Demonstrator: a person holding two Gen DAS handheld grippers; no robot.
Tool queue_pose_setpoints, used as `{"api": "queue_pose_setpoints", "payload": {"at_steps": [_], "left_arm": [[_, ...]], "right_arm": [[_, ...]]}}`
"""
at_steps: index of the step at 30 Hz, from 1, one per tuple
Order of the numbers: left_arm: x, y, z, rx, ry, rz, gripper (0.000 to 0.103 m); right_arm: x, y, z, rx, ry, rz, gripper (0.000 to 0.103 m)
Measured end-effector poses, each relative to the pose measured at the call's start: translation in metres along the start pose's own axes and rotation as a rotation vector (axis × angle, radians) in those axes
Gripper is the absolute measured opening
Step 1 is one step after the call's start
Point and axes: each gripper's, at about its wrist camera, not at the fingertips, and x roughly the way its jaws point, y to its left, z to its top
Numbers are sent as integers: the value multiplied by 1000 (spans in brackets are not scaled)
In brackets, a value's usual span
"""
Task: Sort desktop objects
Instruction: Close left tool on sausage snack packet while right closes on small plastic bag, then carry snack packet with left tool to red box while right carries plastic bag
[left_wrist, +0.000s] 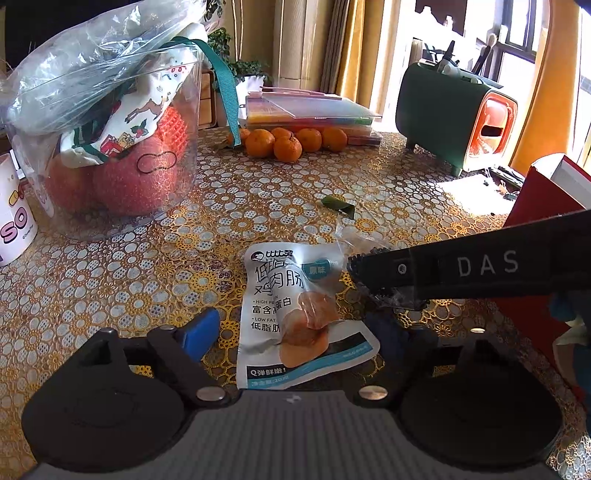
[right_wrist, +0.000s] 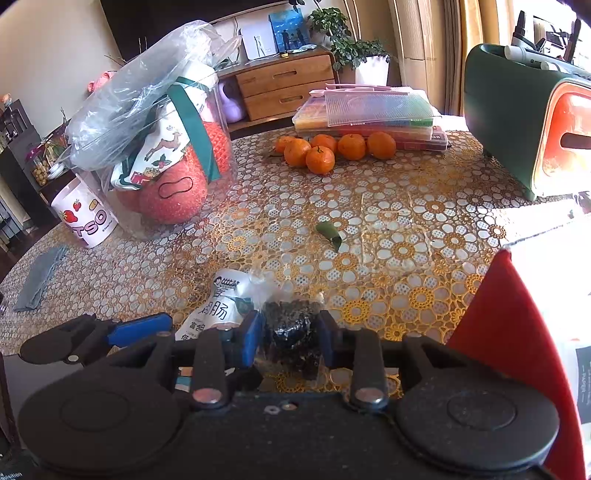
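Note:
A white chicken sausage packet (left_wrist: 295, 317) lies on the floral tablecloth between the fingers of my open left gripper (left_wrist: 299, 328). It also shows in the right wrist view (right_wrist: 218, 306). My right gripper (right_wrist: 290, 336) is shut on a small clear wrapper of dark snack (right_wrist: 291, 328), just to the right of the packet. In the left wrist view my right gripper (left_wrist: 384, 277) reaches in from the right with the crinkled wrapper at its tips.
A clear tub (right_wrist: 155, 155) with red balls, cloth and plastic bag stands at far left, a pink cup (right_wrist: 86, 218) beside it. Tangerines (right_wrist: 321, 149) and flat plastic cases (right_wrist: 369, 110) lie at the back. A green-orange box (right_wrist: 524, 122), a red book (right_wrist: 517, 332) and a green leaf (right_wrist: 330, 232) are nearby.

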Motion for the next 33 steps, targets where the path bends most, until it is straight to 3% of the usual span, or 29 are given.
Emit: {"api": "queue_pose_setpoints", "payload": {"at_steps": [3,9,21,33], "left_arm": [[-2,0,1,5,6,22,69],[-5,3,2,-7,19,12,64],[-31,6,-14,-53,40,8,61],[-88,-2,-32,-82,42,1,61]], "right_arm": [[-1,-1,-2,5,1,2,32],[-7,0,-5,2,-2,2,31],[-34,10,-20,-4,-1,38,30],[-78,20,-53,-11,11,55,30]]}}
